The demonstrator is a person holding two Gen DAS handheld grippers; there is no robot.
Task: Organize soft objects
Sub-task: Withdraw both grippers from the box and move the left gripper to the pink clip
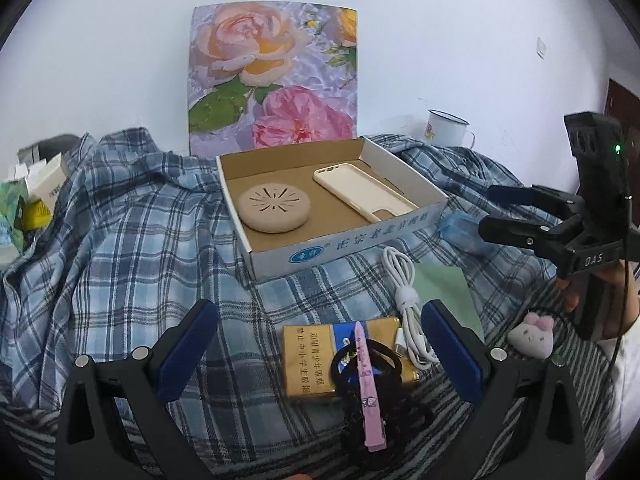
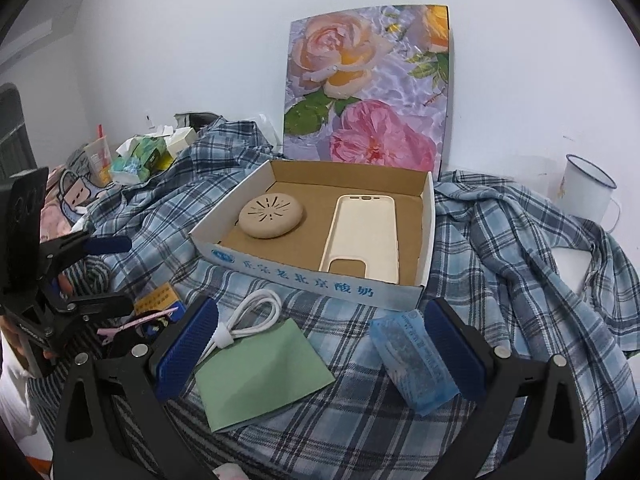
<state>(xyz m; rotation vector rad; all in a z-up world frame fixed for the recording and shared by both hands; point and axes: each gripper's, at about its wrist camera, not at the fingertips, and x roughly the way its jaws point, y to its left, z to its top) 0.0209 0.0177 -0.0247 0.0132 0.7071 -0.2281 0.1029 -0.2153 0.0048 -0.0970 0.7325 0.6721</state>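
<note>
We find both grippers with jaws spread wide and nothing between them. The left gripper (image 1: 320, 344) hangs over a gold cigarette pack (image 1: 306, 362), on which lie black hair ties (image 1: 366, 364) and a pink hair clip (image 1: 370, 388). The right gripper (image 2: 320, 346) hangs over a green cloth (image 2: 260, 372) and a blue plastic packet (image 2: 412, 364).

The landmark is the open cardboard box (image 1: 344, 250), resting on a blue plaid shirt (image 1: 120, 240) spread over the surface. Inside the box we note a round beige pad (image 1: 274, 209) toward its left side and a cream phone case (image 1: 362, 194) toward its right, the two apart. In front of the box lie the coiled white cable (image 1: 406, 304), touching the cloth's left edge, and the packet near the front right corner. A small white plush (image 1: 532, 334) lies well in front of the box, to the right, beside the hand holding the right gripper.

A flower picture (image 1: 272, 80) stands against the wall behind the box. A white enamel mug (image 1: 446, 128) sits behind the box to the right.
</note>
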